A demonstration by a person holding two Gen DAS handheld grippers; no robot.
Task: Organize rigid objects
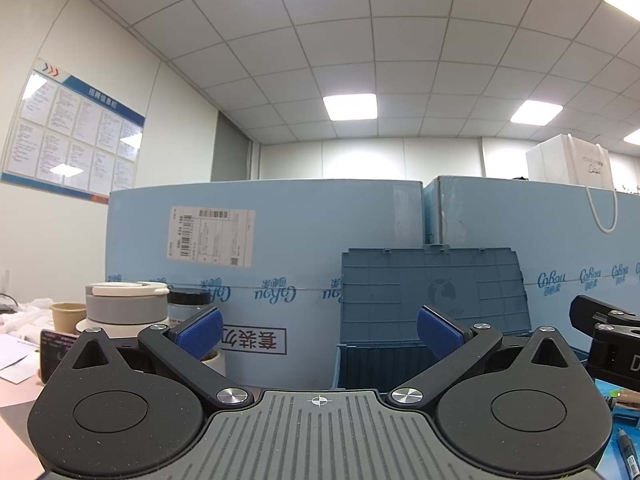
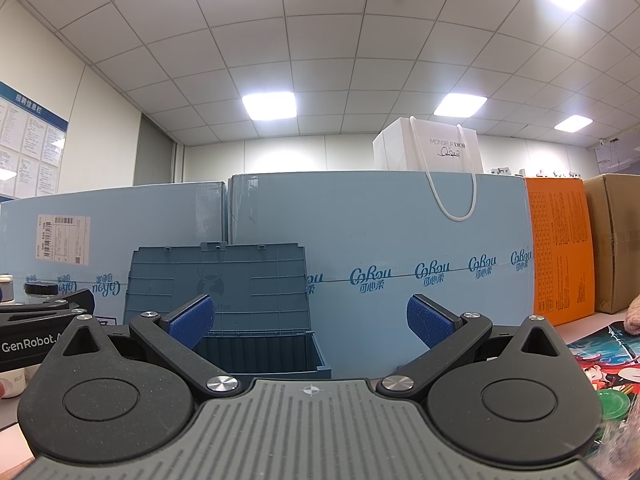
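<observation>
A blue plastic storage box [image 1: 432, 364] stands open on the table, its ribbed lid [image 1: 434, 292] leaning back against the big light-blue cartons. My left gripper [image 1: 319, 334] is open and empty, held level a little short of the box's left side. In the right wrist view the same box [image 2: 260, 356] sits ahead and to the left, lid [image 2: 218, 284] upright. My right gripper [image 2: 308, 320] is open too, nothing between its blue pads [image 2: 191, 322], with the box behind its left finger. The other gripper's black body shows at the left edge [image 2: 40, 324].
Light-blue cartons [image 2: 400, 240] wall off the back, with an orange box [image 2: 560, 252] and a brown carton [image 2: 616, 240] to the right. A white paper bag [image 2: 430, 148] stands on top. Jars and a paper cup [image 1: 68, 316] crowd the left; a green lid [image 2: 614, 404], a pen [image 1: 628, 454] and a printed mat lie right.
</observation>
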